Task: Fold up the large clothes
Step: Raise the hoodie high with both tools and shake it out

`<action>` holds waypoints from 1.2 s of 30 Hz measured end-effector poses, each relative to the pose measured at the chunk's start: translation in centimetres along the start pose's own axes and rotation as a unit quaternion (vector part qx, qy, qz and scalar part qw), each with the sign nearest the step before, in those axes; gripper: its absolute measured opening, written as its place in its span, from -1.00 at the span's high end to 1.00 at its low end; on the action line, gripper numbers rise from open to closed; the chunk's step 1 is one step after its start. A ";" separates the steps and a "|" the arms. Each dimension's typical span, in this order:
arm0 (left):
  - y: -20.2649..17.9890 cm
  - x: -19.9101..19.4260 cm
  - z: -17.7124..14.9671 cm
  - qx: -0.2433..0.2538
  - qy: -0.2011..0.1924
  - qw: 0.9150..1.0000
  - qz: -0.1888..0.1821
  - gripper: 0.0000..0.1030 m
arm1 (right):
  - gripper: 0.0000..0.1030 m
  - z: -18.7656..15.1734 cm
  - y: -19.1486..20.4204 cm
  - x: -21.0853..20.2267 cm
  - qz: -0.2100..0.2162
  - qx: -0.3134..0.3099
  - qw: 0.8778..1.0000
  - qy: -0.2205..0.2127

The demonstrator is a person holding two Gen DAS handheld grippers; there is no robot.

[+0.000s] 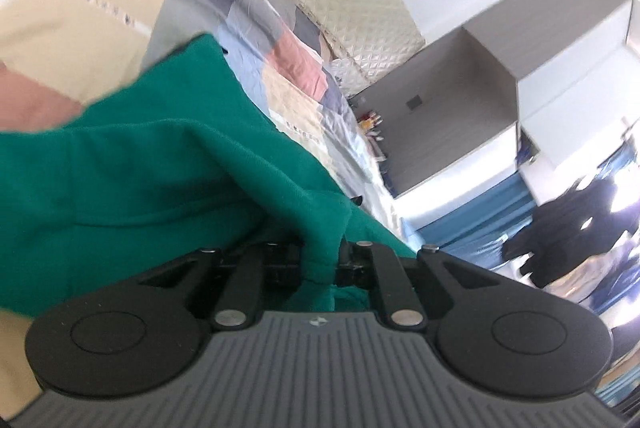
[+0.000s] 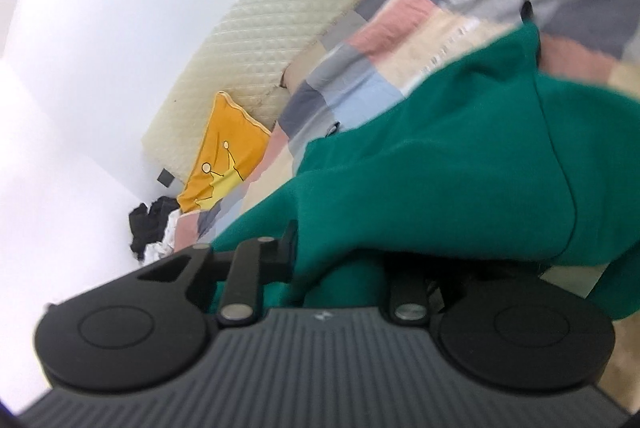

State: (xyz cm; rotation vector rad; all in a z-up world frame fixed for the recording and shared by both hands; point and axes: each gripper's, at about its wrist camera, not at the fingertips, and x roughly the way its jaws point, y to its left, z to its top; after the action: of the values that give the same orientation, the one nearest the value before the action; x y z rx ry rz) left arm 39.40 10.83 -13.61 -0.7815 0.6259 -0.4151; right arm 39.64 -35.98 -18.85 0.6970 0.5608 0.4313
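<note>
A large green garment [image 1: 160, 180] hangs over the patchwork bedspread [image 1: 280, 28]. In the left wrist view my left gripper [image 1: 320, 264] is shut on a bunched edge of the green cloth, which is pinched between the two black fingers. In the right wrist view the same green garment [image 2: 440, 168] drapes across the picture, and my right gripper [image 2: 340, 268] is shut on a thick fold of it. The cloth hides the right finger's tip. Both views are tilted and partly blurred.
A quilted cream headboard [image 2: 280, 28] runs behind the bed, with a yellow cushion [image 2: 224, 156] against it and dark clothes [image 2: 152, 228] in the corner. Grey and white cabinets [image 1: 500, 68] and a dark garment [image 1: 580, 224] stand beyond the bed's end.
</note>
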 end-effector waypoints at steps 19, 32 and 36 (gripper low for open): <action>-18.4 -19.8 1.0 0.076 -0.161 0.984 0.027 0.77 | 0.84 10.0 16.6 -13.6 0.095 -0.090 0.991 -0.035; -36.7 -37.3 4.7 0.191 -0.323 0.926 0.049 0.76 | 0.84 16.0 33.1 -24.4 0.170 -0.207 0.956 -0.122; -40.7 -41.3 6.0 0.196 -0.340 0.916 0.077 0.76 | 0.84 16.7 37.4 -26.3 0.181 -0.233 0.946 -0.132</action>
State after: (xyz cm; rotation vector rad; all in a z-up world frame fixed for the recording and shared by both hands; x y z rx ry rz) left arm 7.80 10.81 35.45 -0.4373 -0.0569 -0.0942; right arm 22.72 -32.47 26.65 0.3880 0.0617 0.7711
